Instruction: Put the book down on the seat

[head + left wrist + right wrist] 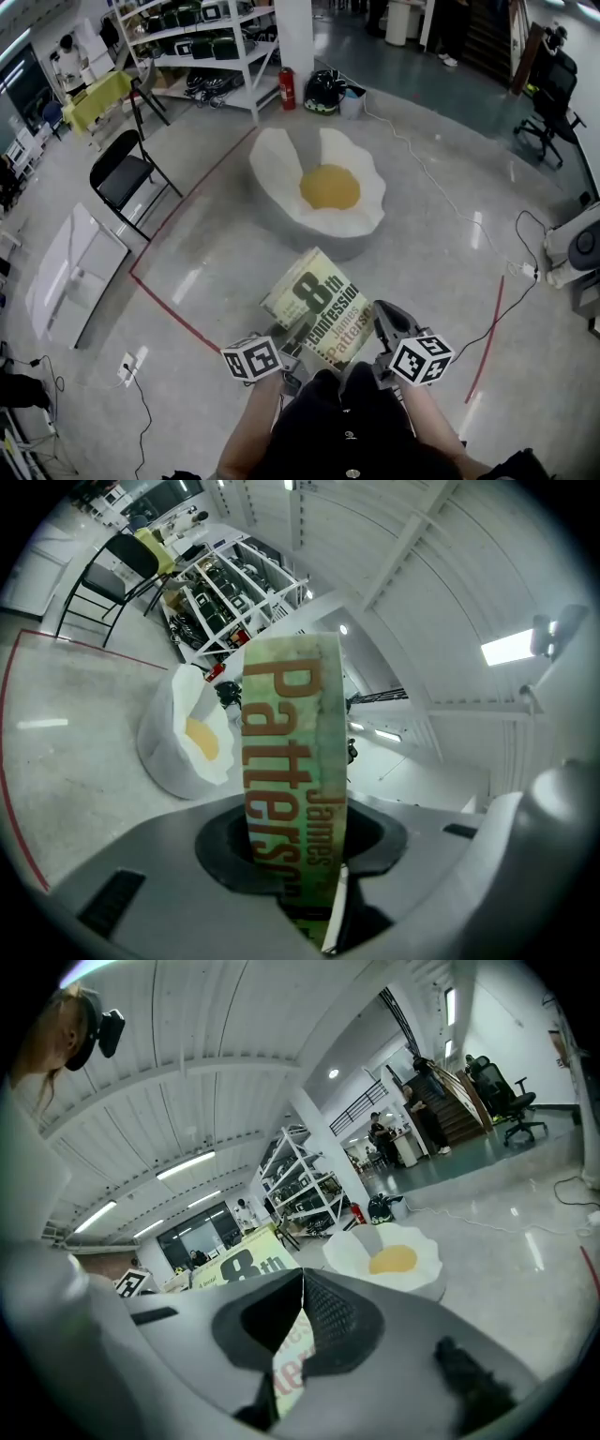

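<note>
A green and cream paperback book (317,302) is held between both grippers above the floor, cover up. My left gripper (292,345) is shut on its near left corner. In the left gripper view the spine (292,761) stands upright, clamped between the jaws of that gripper (295,850). My right gripper (382,330) grips the right edge, and in the right gripper view its jaws (302,1321) pinch a thin edge of the book (239,1265). The seat, a white fried-egg-shaped beanbag with a yellow centre (323,192) (192,738) (384,1260), lies on the floor beyond the book.
A black folding chair (127,173) and a white panel (75,272) are at the left. Red tape (178,314) marks the floor. White shelving (211,47) and a fire extinguisher (287,89) stand behind the seat. An office chair (553,103) and floor cables (441,197) are at the right.
</note>
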The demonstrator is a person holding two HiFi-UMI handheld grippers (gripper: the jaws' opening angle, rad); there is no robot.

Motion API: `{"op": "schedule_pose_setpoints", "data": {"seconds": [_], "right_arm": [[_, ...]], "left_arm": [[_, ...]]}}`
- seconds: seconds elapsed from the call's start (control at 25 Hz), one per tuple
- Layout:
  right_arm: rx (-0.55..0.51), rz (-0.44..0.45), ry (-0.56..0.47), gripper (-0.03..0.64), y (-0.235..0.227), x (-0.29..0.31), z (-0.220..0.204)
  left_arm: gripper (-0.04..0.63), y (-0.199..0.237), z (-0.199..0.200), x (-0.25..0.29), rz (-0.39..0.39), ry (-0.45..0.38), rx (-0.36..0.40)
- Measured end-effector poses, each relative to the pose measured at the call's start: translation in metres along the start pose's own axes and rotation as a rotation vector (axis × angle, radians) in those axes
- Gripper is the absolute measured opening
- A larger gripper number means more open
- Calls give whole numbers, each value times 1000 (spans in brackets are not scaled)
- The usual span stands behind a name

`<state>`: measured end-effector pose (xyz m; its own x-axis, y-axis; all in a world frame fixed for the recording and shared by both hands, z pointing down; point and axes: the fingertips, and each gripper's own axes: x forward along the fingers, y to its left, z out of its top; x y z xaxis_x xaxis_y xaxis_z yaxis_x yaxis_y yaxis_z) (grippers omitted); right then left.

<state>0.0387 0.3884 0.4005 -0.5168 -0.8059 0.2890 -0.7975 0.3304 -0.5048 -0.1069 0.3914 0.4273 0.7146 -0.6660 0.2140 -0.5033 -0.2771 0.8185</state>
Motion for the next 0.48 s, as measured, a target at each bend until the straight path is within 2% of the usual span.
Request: {"op": "schedule_pose_setpoints", "data": {"seconds": [0.32,0.48], "right_arm": [[-17,20,-15,12,7,27,24],[-19,28,-11,12,-2,44,33]], "left_arm": [[158,-3,30,31,-23,11,15],[160,3,39,47,-11,23,17]]}}
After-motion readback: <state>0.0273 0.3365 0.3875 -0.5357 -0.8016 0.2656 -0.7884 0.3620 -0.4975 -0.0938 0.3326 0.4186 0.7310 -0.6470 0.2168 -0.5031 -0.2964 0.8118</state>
